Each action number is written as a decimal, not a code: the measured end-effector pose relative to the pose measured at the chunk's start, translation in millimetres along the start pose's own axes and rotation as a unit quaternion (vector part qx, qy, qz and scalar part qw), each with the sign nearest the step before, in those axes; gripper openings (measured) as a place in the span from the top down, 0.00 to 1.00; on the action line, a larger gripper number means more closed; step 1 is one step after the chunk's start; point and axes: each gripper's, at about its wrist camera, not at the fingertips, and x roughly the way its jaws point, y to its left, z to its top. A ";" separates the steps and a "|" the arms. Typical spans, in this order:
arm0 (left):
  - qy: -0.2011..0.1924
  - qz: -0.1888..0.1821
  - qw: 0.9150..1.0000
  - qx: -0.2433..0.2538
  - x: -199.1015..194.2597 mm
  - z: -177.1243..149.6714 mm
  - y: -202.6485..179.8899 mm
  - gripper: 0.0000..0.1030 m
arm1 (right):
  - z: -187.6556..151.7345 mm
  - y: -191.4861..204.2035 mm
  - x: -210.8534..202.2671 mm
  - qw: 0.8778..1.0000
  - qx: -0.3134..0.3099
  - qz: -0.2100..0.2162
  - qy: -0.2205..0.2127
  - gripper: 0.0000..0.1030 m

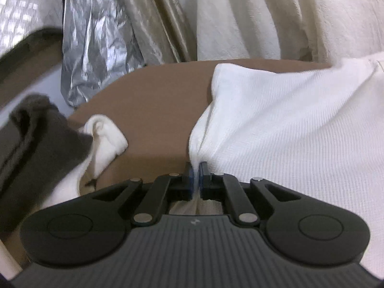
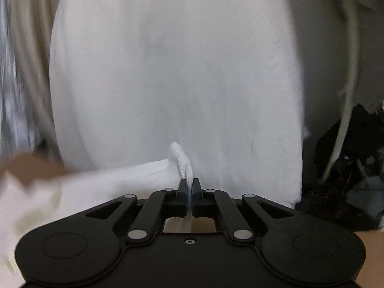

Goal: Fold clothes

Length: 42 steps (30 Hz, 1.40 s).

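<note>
Garment [image 1: 288, 120] lies on the desk [image 1: 156, 100]; left of it a small cloth [image 1: 105, 136] beside a heap [image 1: 36, 144]; curtain [image 1: 240, 16] behind the desk.

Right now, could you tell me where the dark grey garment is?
In the left wrist view, the dark grey garment lies at the far left on the brown table, touching a small cream cloth.
</note>
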 end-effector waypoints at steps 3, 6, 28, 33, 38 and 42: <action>0.004 0.002 1.000 0.004 -18.3 4.5 0.7 0.39 | -2.4 3.7 -5.0 0.996 -0.024 -0.083 0.017 0.54; 0.010 -0.023 0.999 -0.024 -40.9 9.4 18.9 0.31 | -14.2 -14.3 -33.7 0.997 0.049 -0.043 0.035 0.55; 0.171 -0.060 0.981 -0.073 -172.2 -120.8 80.0 0.14 | -229.6 97.7 -254.5 0.938 0.056 0.307 0.148 0.44; 0.181 -0.051 0.979 -0.078 -179.9 -135.9 91.9 0.14 | -261.3 143.0 -278.9 0.944 -0.017 0.291 0.154 0.45; 0.201 -0.064 0.975 -0.069 -179.8 -146.9 92.9 0.14 | -283.2 197.8 -302.1 0.939 -0.217 0.242 0.115 0.72; 0.204 -0.074 0.973 -0.083 -186.9 -153.8 102.9 0.14 | -281.4 183.9 -310.4 0.949 -0.141 0.243 0.143 0.74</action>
